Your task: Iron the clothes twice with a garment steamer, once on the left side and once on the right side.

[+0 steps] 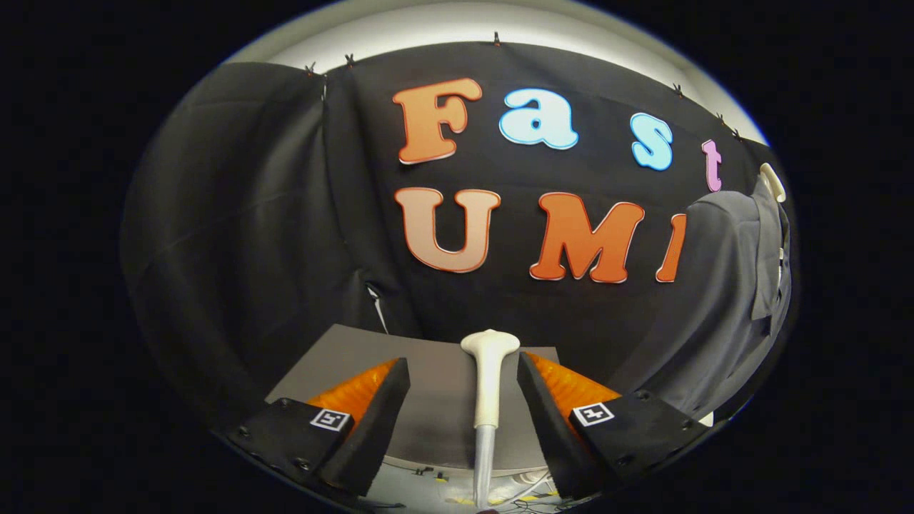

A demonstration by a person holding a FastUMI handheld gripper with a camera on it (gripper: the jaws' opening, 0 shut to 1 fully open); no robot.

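Note:
A white garment steamer (488,385) lies lengthwise between my fingers, its broad head at the far end and its clear lower part near me. It sits closer to the right finger, and neither finger touches it. My gripper (463,363) is open over the grey table (435,385). A grey shirt (721,285) hangs on a white hanger (773,183) far off to the right, against the black cloth wall, well beyond the fingers.
The black cloth wall (271,214) closes in the back and left of the booth, just behind the table's far edge. Loose cables (518,496) lie below the table's near edge, under the fingers.

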